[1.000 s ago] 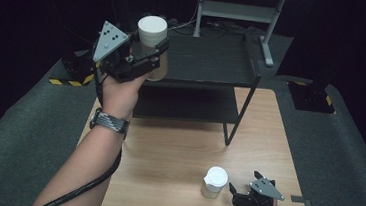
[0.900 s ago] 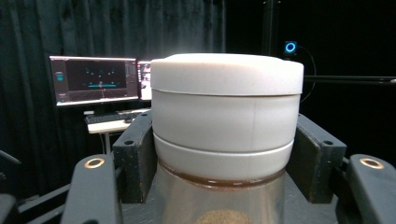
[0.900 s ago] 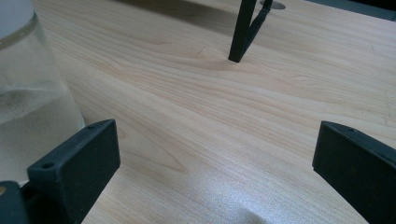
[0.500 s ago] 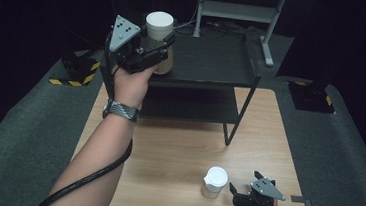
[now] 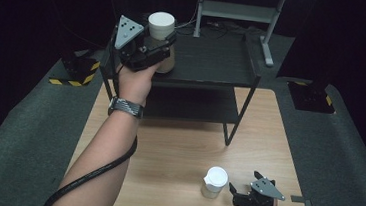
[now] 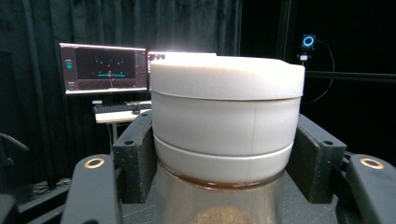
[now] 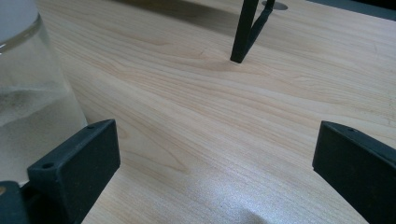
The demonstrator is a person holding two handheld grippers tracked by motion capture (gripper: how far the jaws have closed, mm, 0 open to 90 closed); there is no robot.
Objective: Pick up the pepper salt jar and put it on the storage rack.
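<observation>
A clear jar with a white lid (image 5: 161, 27) and brown powder inside is clamped in my left gripper (image 5: 161, 51), which is shut on it just below the lid. It hangs over the left end of the black rack's top shelf (image 5: 215, 60). In the left gripper view the jar (image 6: 226, 116) sits between both jaws. A second white-lidded jar (image 5: 214, 182) stands on the wooden table (image 5: 177, 142) near the front. My right gripper (image 5: 244, 182) rests open just right of it, holding nothing. In the right gripper view that jar (image 7: 28, 93) is left of the open gripper (image 7: 215, 154).
The black two-level rack has a lower shelf (image 5: 191, 103) and a thin front leg (image 7: 243, 30) standing on the table. Two lit monitors (image 6: 102, 67) glow behind a dark curtain. A yellow-and-black striped block (image 5: 75, 81) lies on the floor at left.
My left gripper has carried its jar to the right and farther over the top shelf. The right gripper and the jar on the table have stayed put.
</observation>
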